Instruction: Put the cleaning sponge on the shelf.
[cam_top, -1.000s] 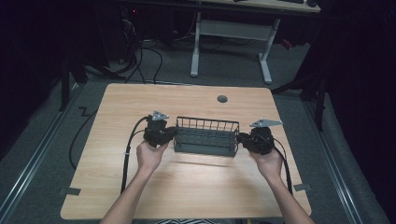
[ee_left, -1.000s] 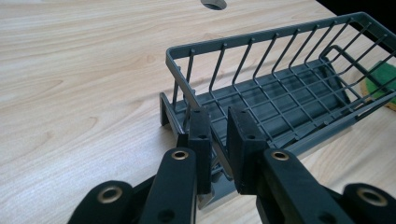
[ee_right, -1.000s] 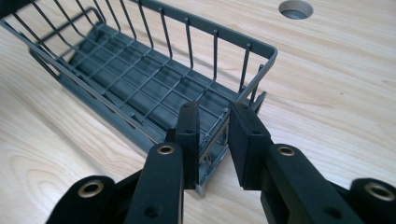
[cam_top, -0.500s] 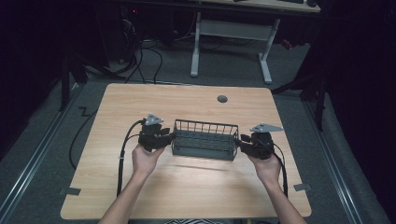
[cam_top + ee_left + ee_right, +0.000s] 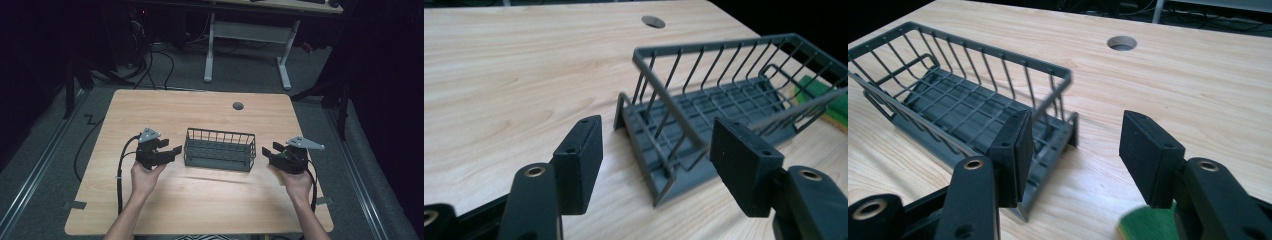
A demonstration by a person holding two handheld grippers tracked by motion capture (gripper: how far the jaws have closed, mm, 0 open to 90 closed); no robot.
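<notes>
A dark grey wire basket (image 5: 218, 149) stands on the wooden table (image 5: 200, 110), empty as far as I see. My left gripper (image 5: 172, 150) sits just off its left end, open, jaws having just been opening. In the left gripper view the left gripper (image 5: 659, 150) faces the basket (image 5: 704, 100) with nothing touching its pads. My right gripper (image 5: 267, 151) is just off the right end, also open after opening its jaws. In the right gripper view the basket's (image 5: 958, 95) end lies ahead of the right gripper (image 5: 1078, 145) and clear of its pads.
A round cable hole (image 5: 238, 106) sits in the table behind the basket. A green thing (image 5: 824, 97) lies by the basket's right end, under the right gripper; the green thing (image 5: 1148, 225) is too blurred to name. Desk legs (image 5: 210, 45) stand on the floor beyond.
Both grippers, which were shut on the basket's ends, have opened and drawn outward from it. The basket now stands on the table by itself.
</notes>
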